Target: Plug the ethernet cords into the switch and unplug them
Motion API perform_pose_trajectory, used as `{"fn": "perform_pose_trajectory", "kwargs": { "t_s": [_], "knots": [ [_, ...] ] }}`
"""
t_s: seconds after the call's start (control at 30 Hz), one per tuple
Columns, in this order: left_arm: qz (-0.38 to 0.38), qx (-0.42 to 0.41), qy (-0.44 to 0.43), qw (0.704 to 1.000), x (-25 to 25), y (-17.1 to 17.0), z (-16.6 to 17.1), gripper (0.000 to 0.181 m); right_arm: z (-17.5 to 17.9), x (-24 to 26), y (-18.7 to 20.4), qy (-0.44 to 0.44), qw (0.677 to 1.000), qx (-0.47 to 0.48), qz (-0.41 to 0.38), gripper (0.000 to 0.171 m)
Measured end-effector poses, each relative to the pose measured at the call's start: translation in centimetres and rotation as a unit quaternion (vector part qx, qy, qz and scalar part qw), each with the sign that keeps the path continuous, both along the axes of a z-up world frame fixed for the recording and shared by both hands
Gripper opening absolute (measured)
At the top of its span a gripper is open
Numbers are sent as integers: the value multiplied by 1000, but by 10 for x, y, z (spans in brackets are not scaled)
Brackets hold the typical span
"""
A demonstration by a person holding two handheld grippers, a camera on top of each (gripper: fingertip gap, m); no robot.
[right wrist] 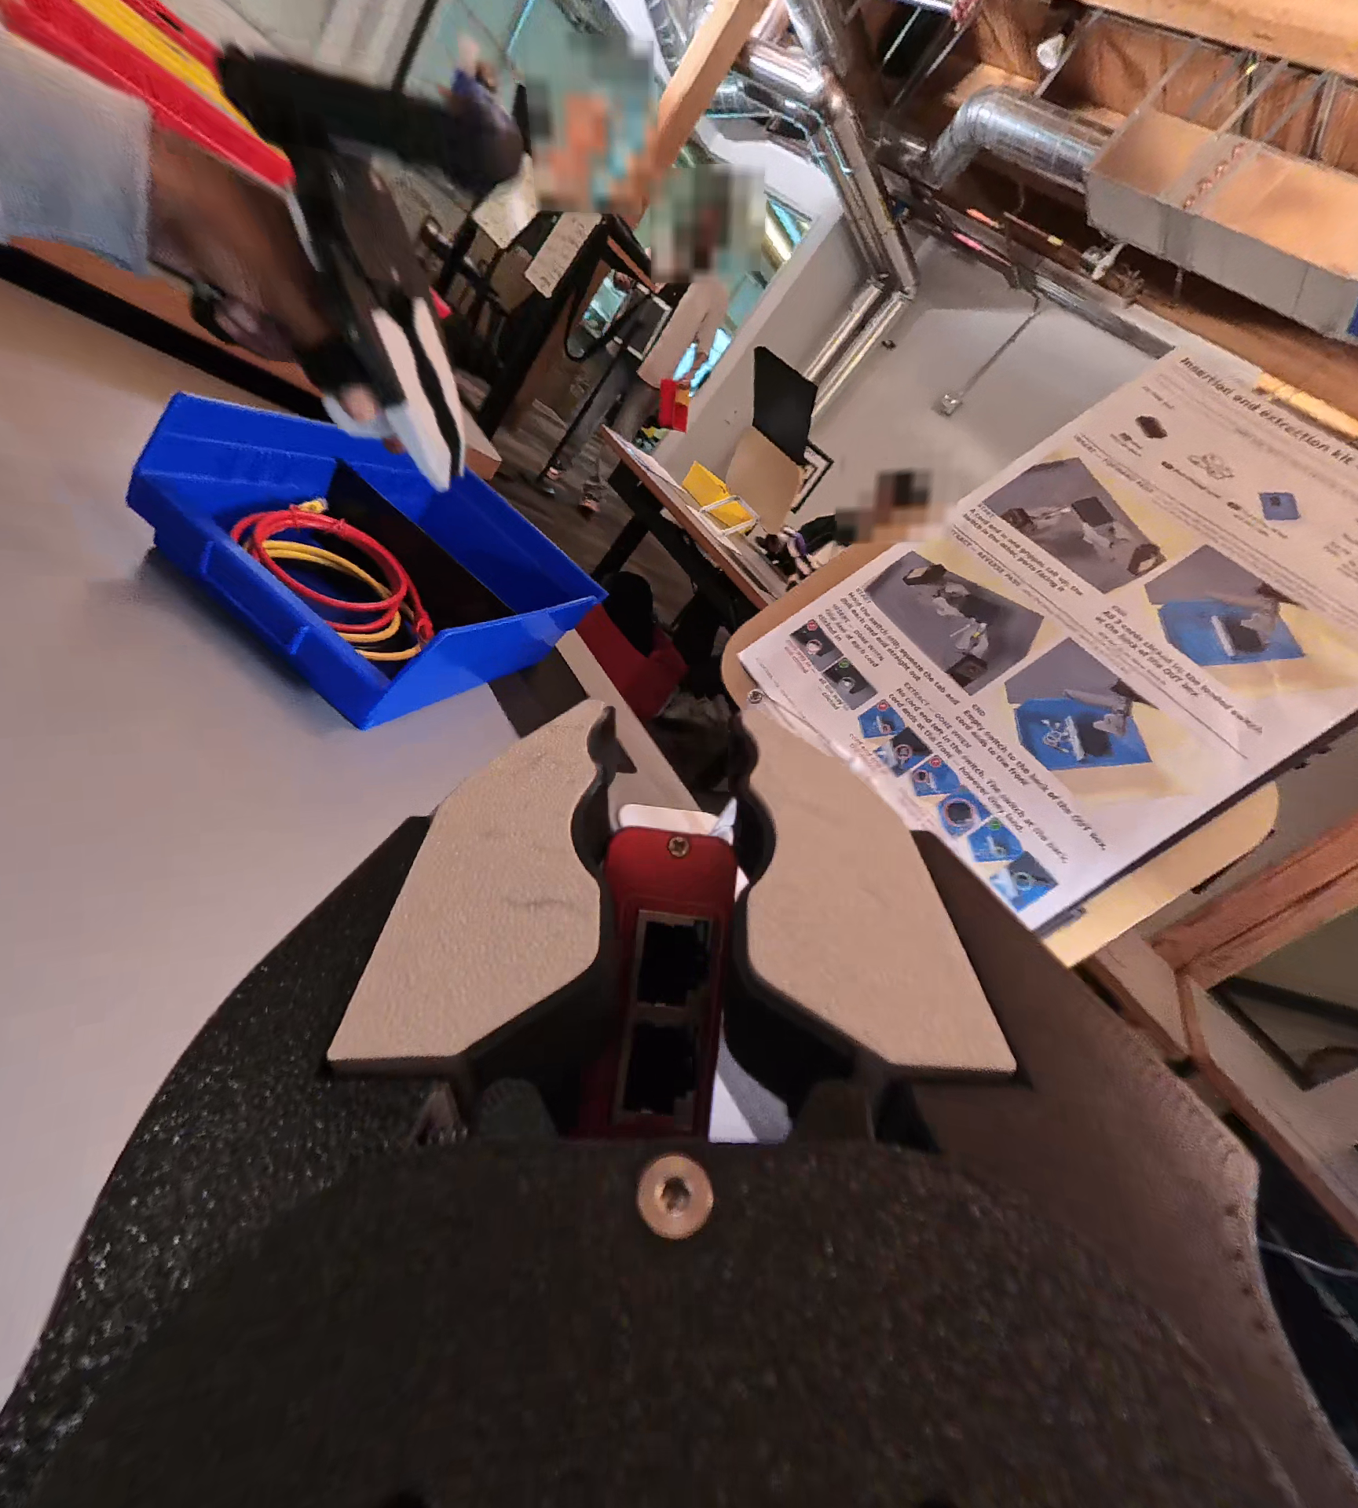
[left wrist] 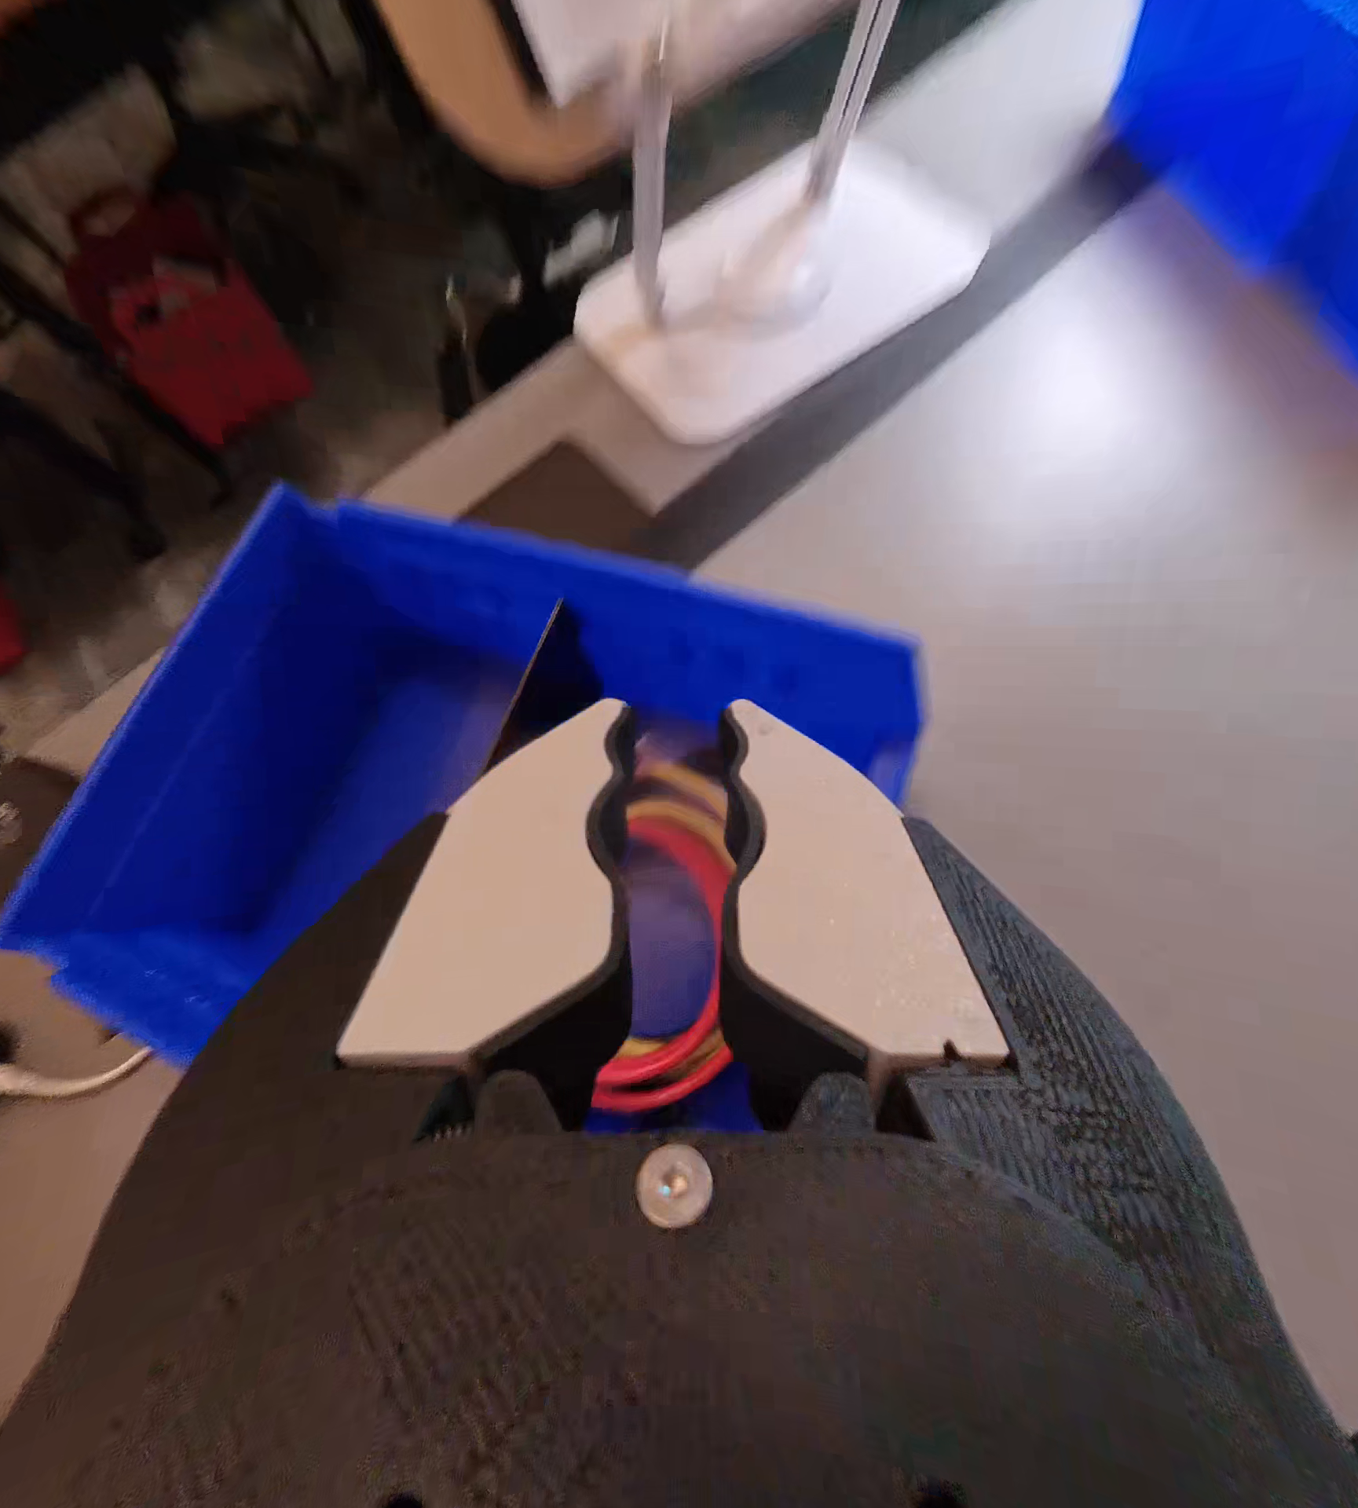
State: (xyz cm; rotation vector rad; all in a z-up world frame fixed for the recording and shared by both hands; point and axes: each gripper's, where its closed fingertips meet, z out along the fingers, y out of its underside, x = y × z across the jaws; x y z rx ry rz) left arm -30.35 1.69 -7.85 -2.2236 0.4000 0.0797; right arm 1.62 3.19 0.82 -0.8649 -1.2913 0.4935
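We see the right hand-held gripper [right wrist: 674, 747] grasping the red switch [right wrist: 663, 979], long axis along its fingers, ports facing the camera, lower end hidden. Left hand-held gripper [left wrist: 675, 718] released above the blue bin [left wrist: 251, 734]; coiled cords [right wrist: 333, 583] inside, blurred

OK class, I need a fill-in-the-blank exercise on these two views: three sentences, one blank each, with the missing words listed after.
1. The right gripper is shut on a switch whose casing is ____.
2. The coiled red and yellow cords lie inside a ____ bin.
3. The left gripper, jaws slightly apart, holds ____.

Missing words: red; blue; nothing
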Motion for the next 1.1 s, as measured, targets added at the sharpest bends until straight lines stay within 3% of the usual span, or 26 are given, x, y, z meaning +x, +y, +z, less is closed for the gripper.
{"fn": "perform_pose_trajectory", "kwargs": {
  "t_s": [0.13,0.23,0.37,0.5,0.63,0.7,0.77,0.9,0.97,1.1],
  "knots": [
    [-15,-104,142,984,-30,11,-62,10,-13,-4,-3,-38,999,0,8,26],
    [-39,-123,132,983,-14,21,-78,14,-18,-7,-8,-46,999,-6,25,25],
    [-193,-21,-15,981,102,24,-47,24,-17,-13,-20,-20,995,-59,79,25],
    [-341,86,-142,925,234,-2,-7,45,-10,-18,-38,16,983,-116,143,25],
    [-425,139,-197,873,318,-19,11,60,5,-18,-59,55,966,-154,201,25],
    [-441,167,-220,854,337,-20,24,55,13,-14,-67,68,959,-163,222,25],
    [-461,184,-231,837,345,-25,35,38,18,-11,-67,75,961,-153,218,25],
    [-468,246,-134,838,331,-35,48,29,14,-4,-64,27,967,-135,213,18],
    [-447,270,-19,852,319,-33,46,27,4,-3,-60,-16,976,-100,190,10],
    [-446,272,115,845,307,-44,40,27,-7,-4,-60,-86,983,-57,149,41]
  ]
}}
